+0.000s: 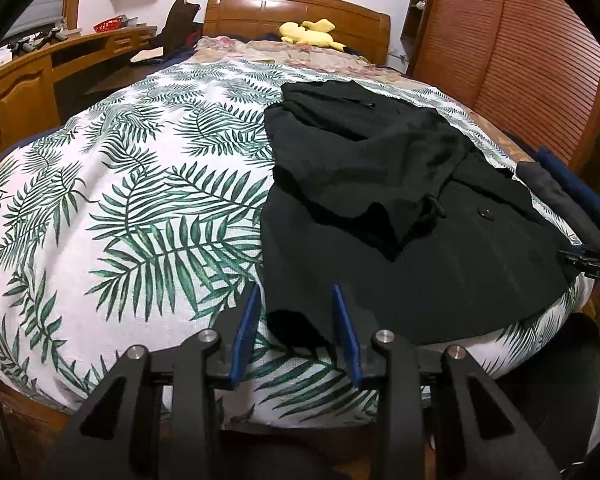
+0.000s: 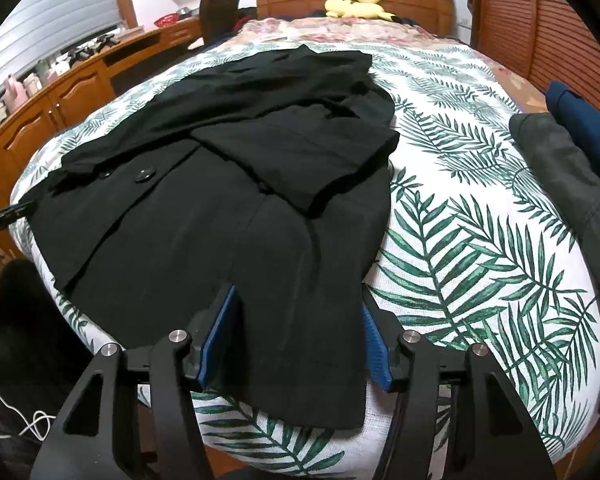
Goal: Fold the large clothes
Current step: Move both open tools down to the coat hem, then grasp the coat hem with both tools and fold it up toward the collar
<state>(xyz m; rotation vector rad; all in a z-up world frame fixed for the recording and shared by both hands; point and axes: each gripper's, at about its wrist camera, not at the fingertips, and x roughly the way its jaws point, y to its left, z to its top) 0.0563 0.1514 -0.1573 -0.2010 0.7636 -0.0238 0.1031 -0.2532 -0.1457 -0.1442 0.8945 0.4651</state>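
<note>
- Two grippers hover at the bed's [image 1: 120,200] near edge.
- Coat [image 2: 220,220], black, lies flat on the leaf-print cover, sleeves folded across its front.
- Left gripper [image 1: 296,312]: jaws apart, released, a hem corner between them, pads not pressing.
- Right gripper [image 2: 296,332]: jaws spread, straddling the hem; grip unclear.

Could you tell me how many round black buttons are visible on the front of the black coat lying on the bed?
2. One large round black button sits on the black coat near its left edge; a smaller one lies just left of it. Folded sleeves may hide more.
</note>
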